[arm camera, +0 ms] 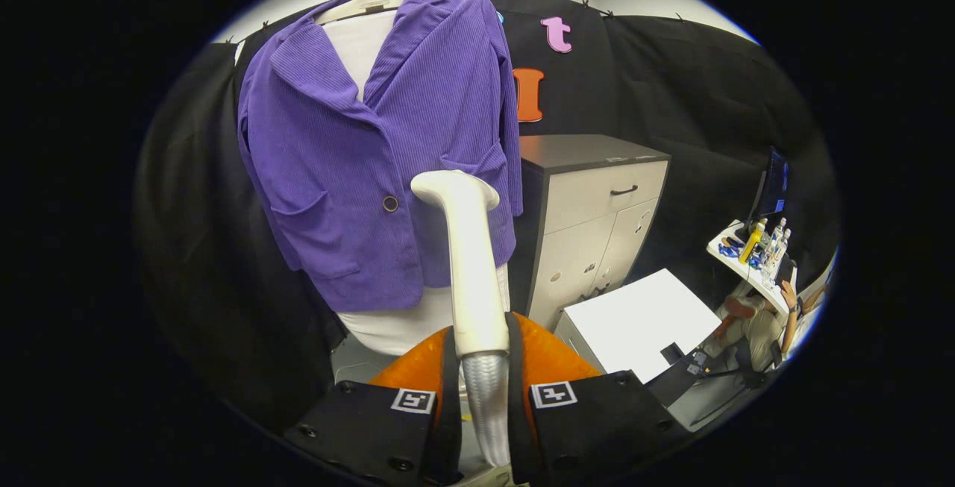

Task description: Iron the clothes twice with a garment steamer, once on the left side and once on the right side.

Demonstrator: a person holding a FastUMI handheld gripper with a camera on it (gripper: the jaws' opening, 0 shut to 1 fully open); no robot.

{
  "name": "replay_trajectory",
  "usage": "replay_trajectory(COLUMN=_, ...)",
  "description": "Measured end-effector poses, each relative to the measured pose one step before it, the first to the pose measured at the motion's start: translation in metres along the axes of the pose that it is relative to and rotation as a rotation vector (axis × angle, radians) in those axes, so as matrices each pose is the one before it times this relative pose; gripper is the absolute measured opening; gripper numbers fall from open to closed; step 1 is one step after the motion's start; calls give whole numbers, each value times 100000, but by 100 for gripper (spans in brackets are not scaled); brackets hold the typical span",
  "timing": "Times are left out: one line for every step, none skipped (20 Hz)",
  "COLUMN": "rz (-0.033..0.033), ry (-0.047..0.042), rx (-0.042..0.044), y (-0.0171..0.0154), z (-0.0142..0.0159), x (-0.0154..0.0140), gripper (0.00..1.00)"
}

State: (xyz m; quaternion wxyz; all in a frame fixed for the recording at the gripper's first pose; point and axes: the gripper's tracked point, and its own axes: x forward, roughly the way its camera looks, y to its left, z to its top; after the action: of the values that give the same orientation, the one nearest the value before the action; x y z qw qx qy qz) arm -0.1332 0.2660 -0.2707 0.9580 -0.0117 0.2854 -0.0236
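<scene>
Item: your gripper [483, 368], clenched on the steamer wand [468, 263]; wand head poised just before the purple jacket [373, 151] at its lower hem, right of the button [390, 203]; pass apparently pending; next, press and stroke one side.

Hand-held gripper [481, 356] apparently clamps steamer [468, 263] before purple jacket [373, 151].
</scene>
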Motion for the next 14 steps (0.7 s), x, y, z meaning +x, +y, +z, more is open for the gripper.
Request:
replay_trajectory(rz=-2, ry=1711, rx=363, y=-46, z=-698, x=141, gripper=34)
replay_trajectory(rz=47, ry=587, rx=555, y=-49, z=-451, x=217, gripper=34)
replay_trajectory(rz=-40, ry=591, rx=325, y=-85, z=-362, x=100, gripper=34)
replay_trajectory(rz=-132, ry=523, rx=494, y=-18, z=-346, x=115, gripper=34)
replay_trajectory(rz=-121, ry=751, rx=364, y=-4, z=-235, x=37, gripper=34)
replay_trajectory(rz=-27, ry=292, rx=817, y=-25, z=-201, x=-16, gripper=34)
replay_trajectory(rz=177, ry=392, rx=687, y=69, z=-44, x=-94, gripper=33)
replay_trajectory(rz=173, ry=-553, rx=1373, y=26, z=222, x=-185, gripper=34)
replay_trajectory(rz=72, ry=-577, rx=883, y=55, z=403, x=-176, gripper=34)
replay_trajectory(rz=-115, ry=-870, rx=150, y=-64, z=507, x=-343, gripper=33)
replay_trajectory(rz=-235, ry=-1232, rx=-3, y=-99, z=607, x=-365, gripper=33)
replay_trajectory(rz=-182, ry=-1443, rx=27, y=16, z=541, x=-365, gripper=34)
replay_trajectory(rz=-59, ry=-1695, rx=576, y=-57, z=628, x=-438, gripper=34)
replay_trajectory(rz=-158, ry=-1751, rx=1081, y=-95, z=640, x=-435, gripper=34)
